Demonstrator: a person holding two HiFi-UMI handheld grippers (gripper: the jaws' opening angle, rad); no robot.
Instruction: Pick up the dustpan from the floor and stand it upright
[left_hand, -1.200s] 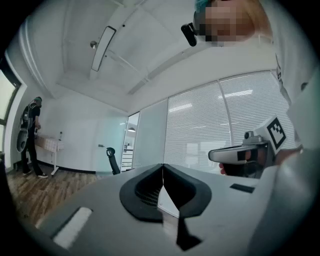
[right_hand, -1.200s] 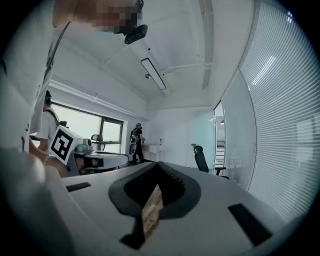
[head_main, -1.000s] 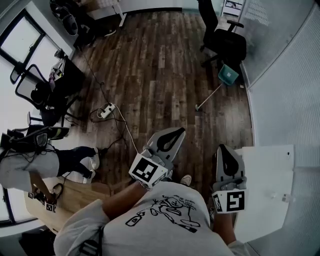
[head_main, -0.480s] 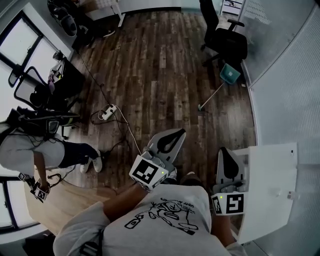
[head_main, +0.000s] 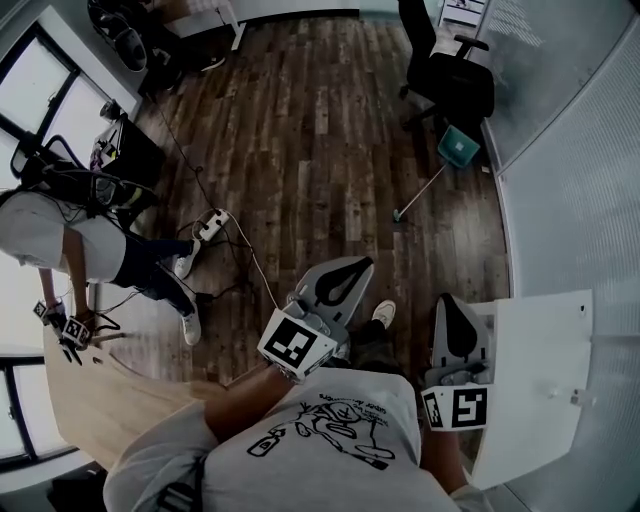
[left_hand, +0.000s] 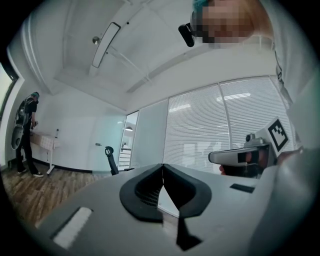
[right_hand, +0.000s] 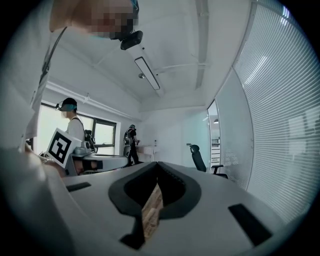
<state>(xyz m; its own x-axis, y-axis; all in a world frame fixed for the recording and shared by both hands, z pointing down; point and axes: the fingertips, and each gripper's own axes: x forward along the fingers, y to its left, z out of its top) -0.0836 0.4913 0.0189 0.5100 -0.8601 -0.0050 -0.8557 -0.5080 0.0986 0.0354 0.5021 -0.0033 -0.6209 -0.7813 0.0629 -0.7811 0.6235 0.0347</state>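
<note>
Left gripper (head_main: 352, 268): clenched, nothing between its jaws.
Right gripper (head_main: 446, 302): clenched, empty.
Dustpan (head_main: 457, 148): on the wooden floor (head_main: 300, 130), one o'clock from both grippers, beside the office chair (head_main: 455, 85).

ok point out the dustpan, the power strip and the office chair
dustpan (head_main: 457, 148): head view, on its teal pan
power strip (head_main: 212, 224): head view, on its white body
office chair (head_main: 458, 88): head view, on its seat

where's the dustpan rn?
Head view, upper right: the dustpan lies on the wood floor just below the black office chair, next to the right-hand wall, its long handle slanting down-left.
</note>
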